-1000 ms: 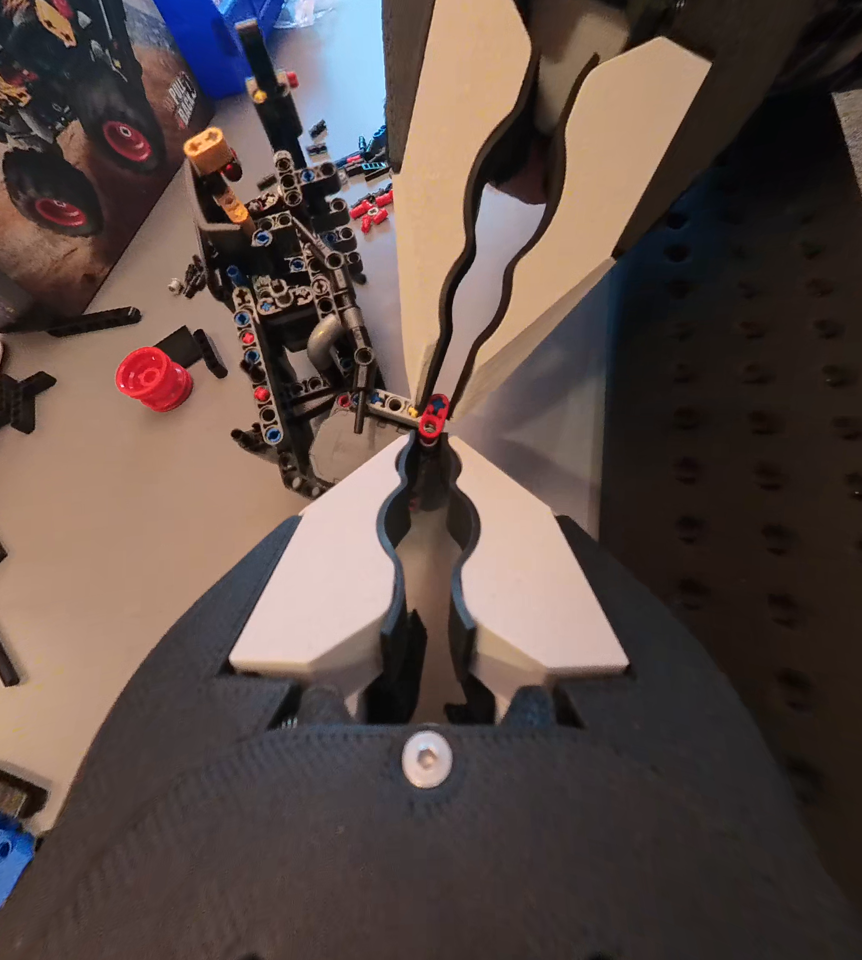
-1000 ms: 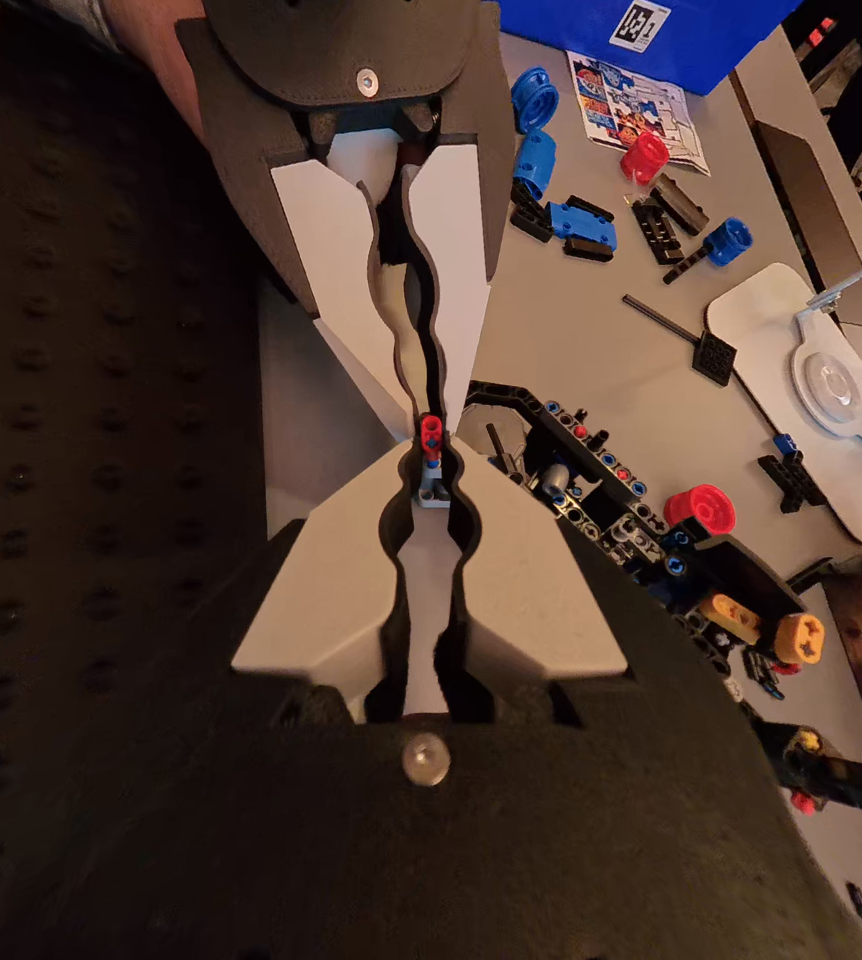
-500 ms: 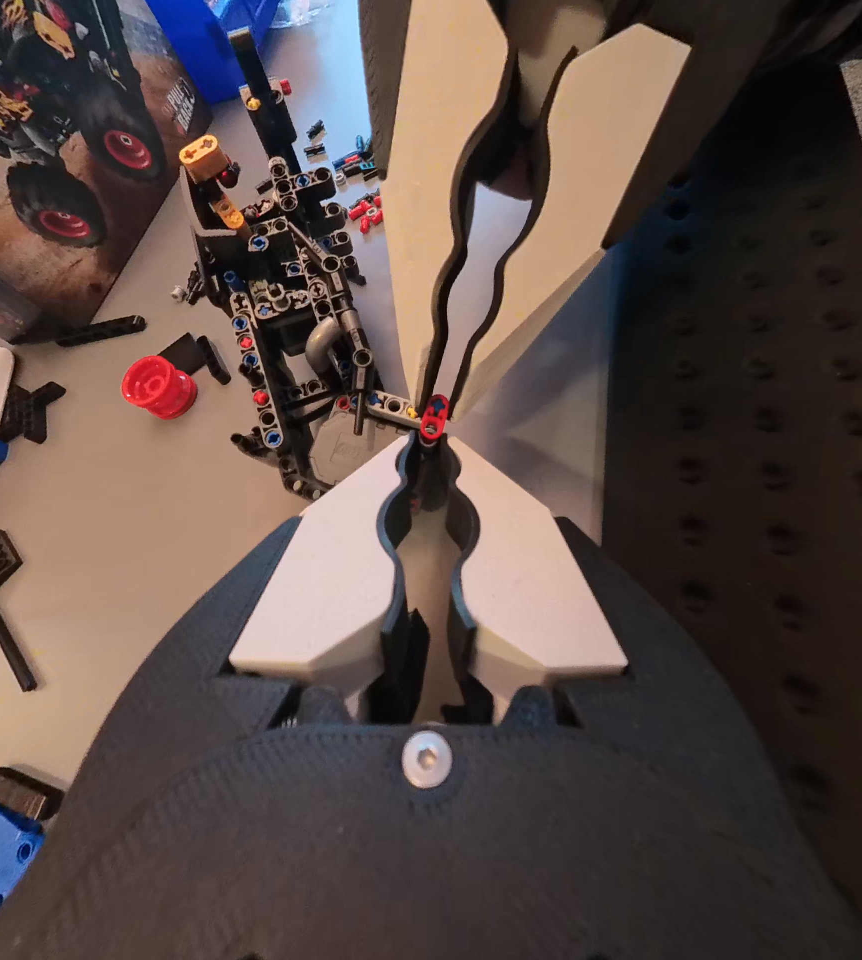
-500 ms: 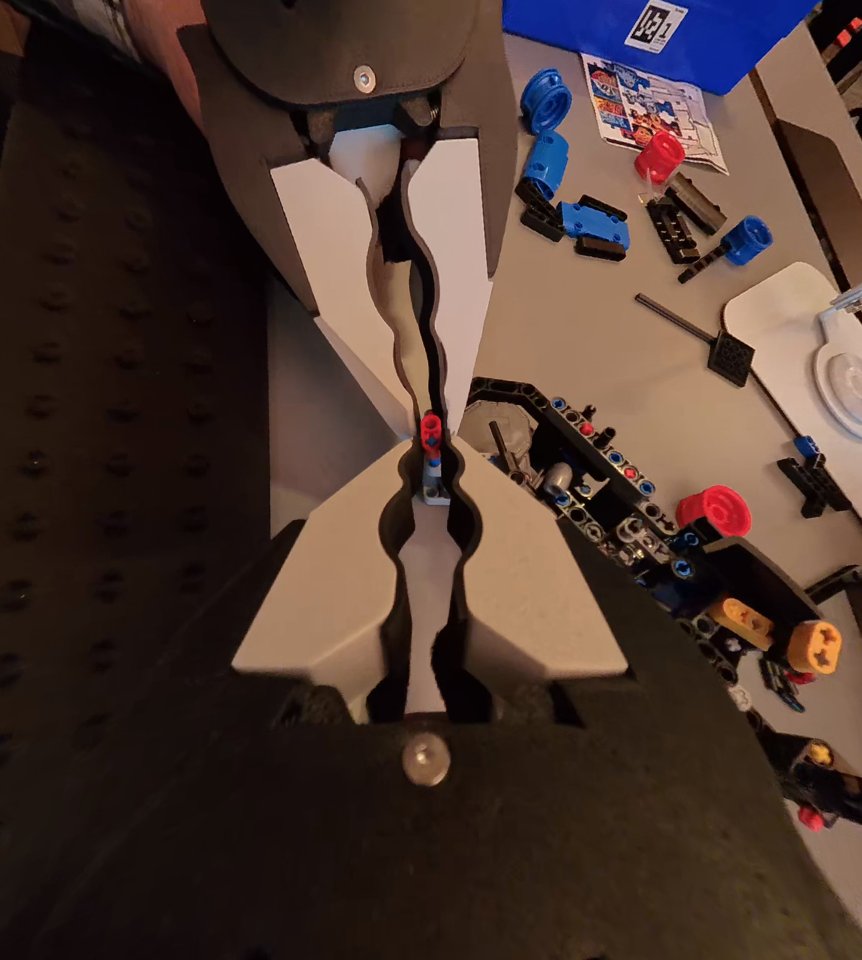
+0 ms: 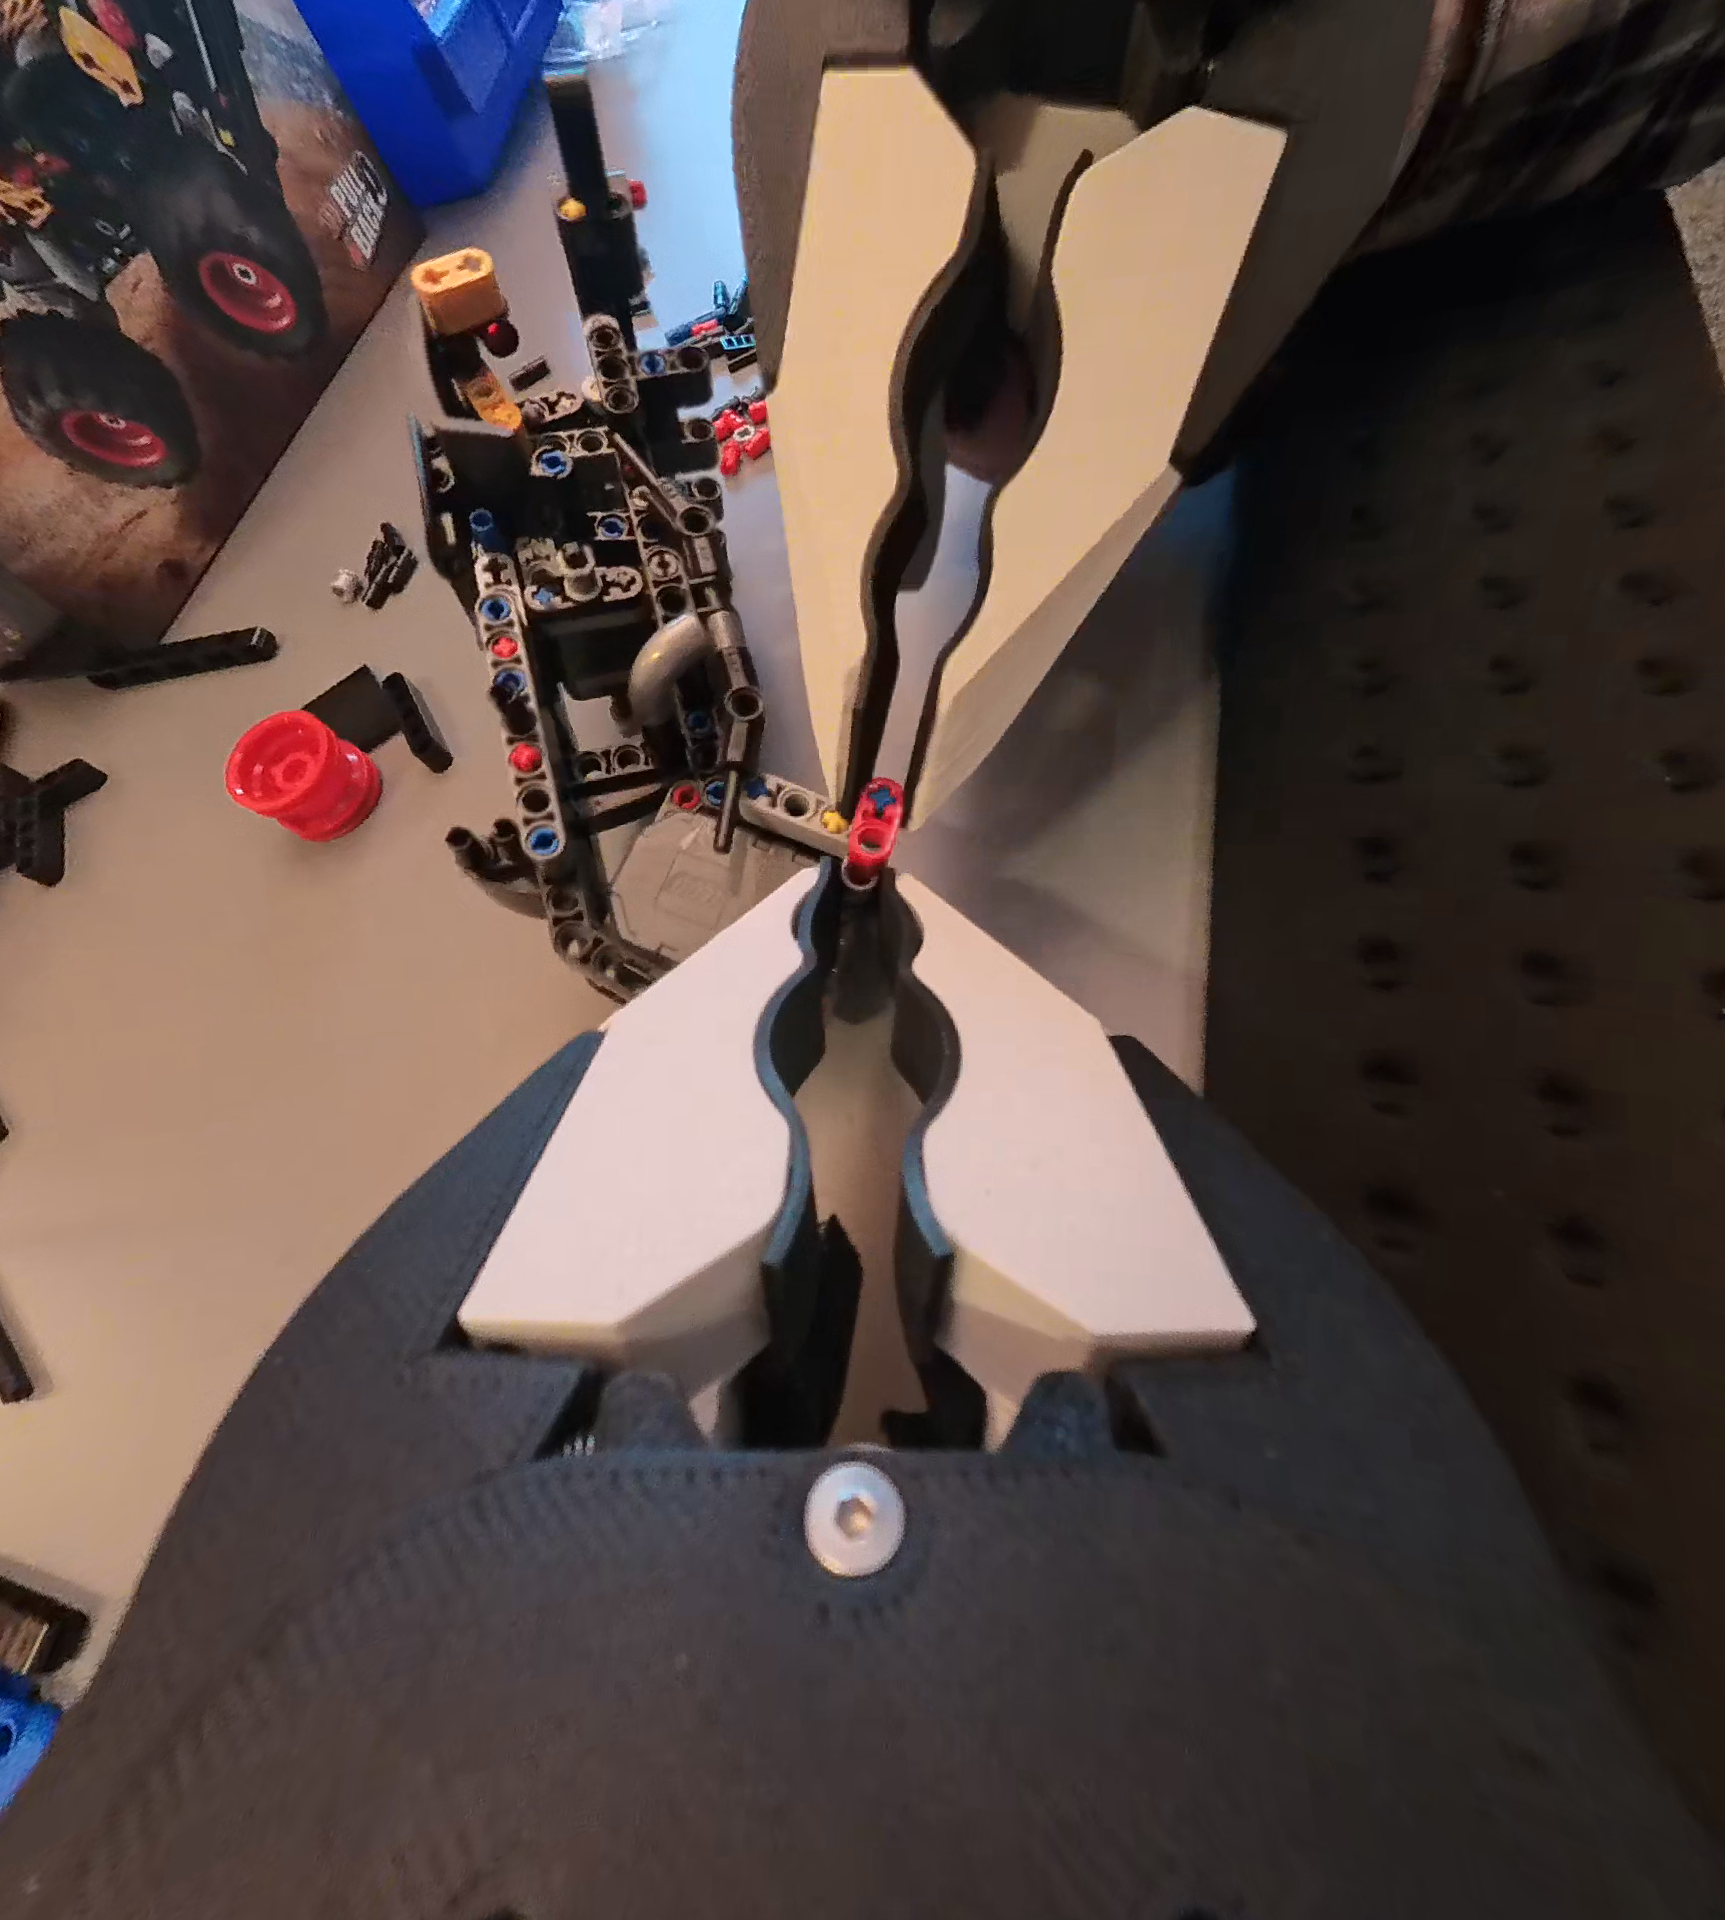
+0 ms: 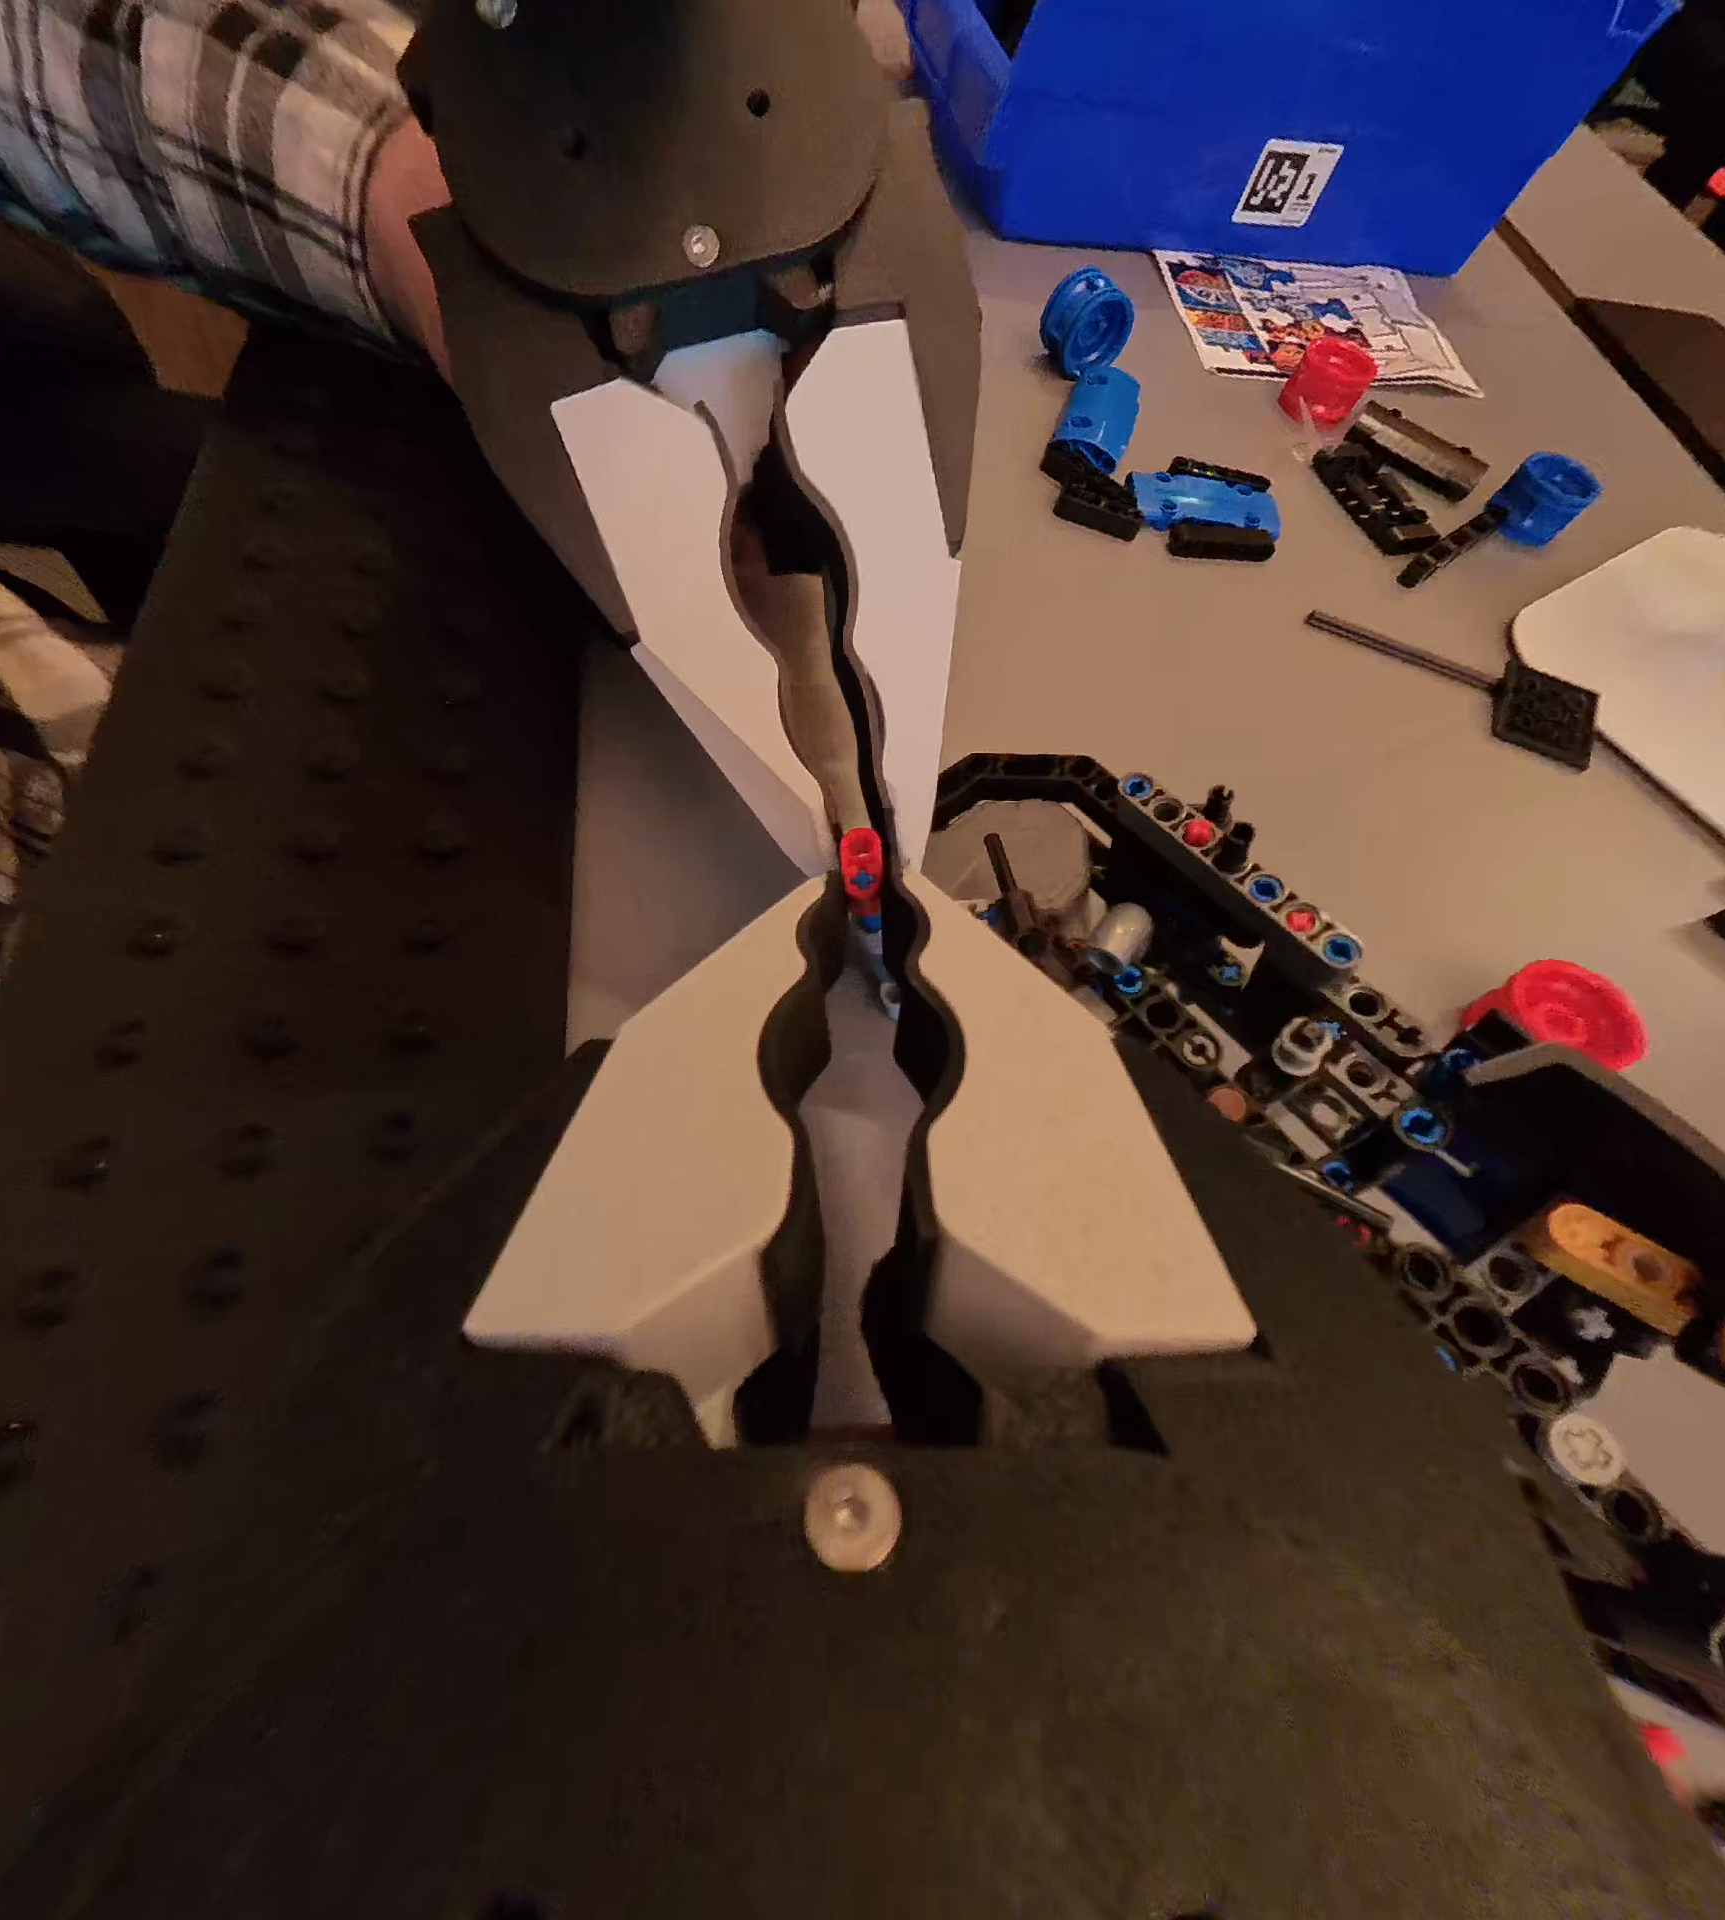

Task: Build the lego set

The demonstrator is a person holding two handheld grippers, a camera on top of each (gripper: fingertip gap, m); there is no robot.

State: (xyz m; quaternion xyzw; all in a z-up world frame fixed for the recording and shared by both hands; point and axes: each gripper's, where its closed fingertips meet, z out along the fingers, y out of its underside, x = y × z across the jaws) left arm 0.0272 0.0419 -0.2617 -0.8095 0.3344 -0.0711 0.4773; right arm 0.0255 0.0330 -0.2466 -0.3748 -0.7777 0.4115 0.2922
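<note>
My left gripper (image 5: 858, 883) and my right gripper (image 6: 863, 906) meet tip to tip above the table edge. The left one is shut on a small red connector (image 5: 874, 826), which also shows in the right wrist view (image 6: 860, 862). The right one is shut on a short grey beam (image 6: 877, 961) with blue and yellow pins; in the left wrist view the beam (image 5: 793, 808) sticks out to the left. The connector touches the beam's end. The half-built black chassis (image 5: 609, 644) lies on the grey table beside them, also seen in the right wrist view (image 6: 1253, 997).
A black studded mat (image 5: 1512, 935) borders the table. A red wheel hub (image 5: 302, 774), the set's box (image 5: 110, 260), loose black parts and a blue bin (image 6: 1253, 104) are around. Blue hubs (image 6: 1086, 317), a leaflet (image 6: 1305, 322) and a white board (image 6: 1668, 665) lie farther off. The grippers are tip to tip, or close to it.
Both grippers stay shut and tip to tip. The right wrist view has tilted up and shifted, so the bin and a plaid sleeve show more. The grey beam now sits slanted.
</note>
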